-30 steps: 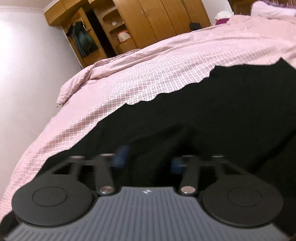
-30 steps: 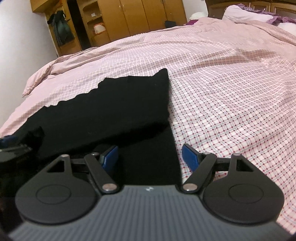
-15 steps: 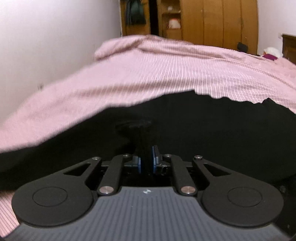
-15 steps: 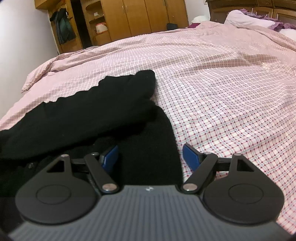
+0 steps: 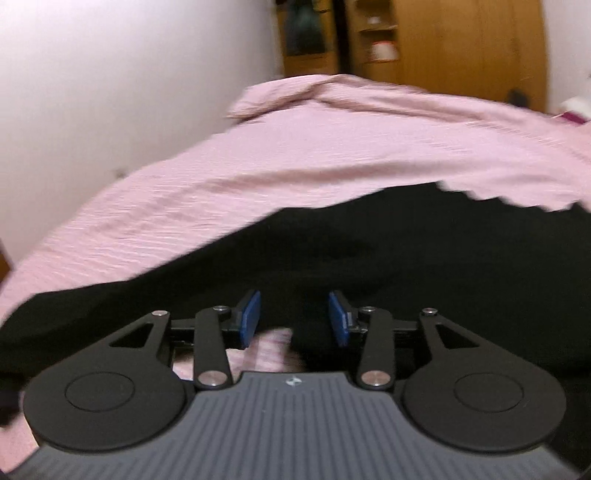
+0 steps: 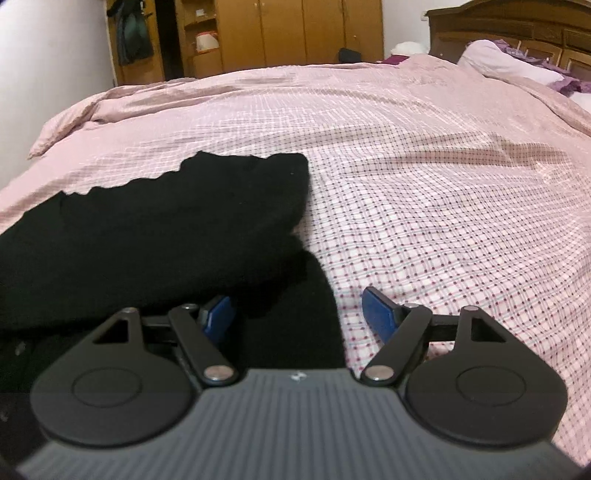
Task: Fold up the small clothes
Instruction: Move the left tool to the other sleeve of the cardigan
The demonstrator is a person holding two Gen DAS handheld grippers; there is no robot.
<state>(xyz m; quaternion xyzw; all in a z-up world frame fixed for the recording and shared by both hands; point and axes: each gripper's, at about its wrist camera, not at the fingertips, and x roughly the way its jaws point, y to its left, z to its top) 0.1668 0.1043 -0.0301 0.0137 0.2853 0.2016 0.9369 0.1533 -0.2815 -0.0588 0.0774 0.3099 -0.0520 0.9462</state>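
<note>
Garment (image 6: 166, 229): on the bed (image 6: 424, 177), spread over its near left part, folded with one layer over another. Right gripper (image 6: 295, 310): just above the garment's near right corner, jaws apart and straddling that edge. Left gripper (image 5: 293, 317): over the garment's near edge, jaws opening, nothing pressed between them. Pillow (image 6: 506, 62): at the bed's far right. Headboard (image 6: 517, 26): behind the pillow. Wardrobe (image 6: 295, 33): beyond the bed's far side.

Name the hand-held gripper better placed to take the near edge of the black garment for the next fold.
Right, probably. The right hand-held gripper is wide open, straddling the black garment edge. The left hand-held gripper is opening, its pads off the cloth.
</note>
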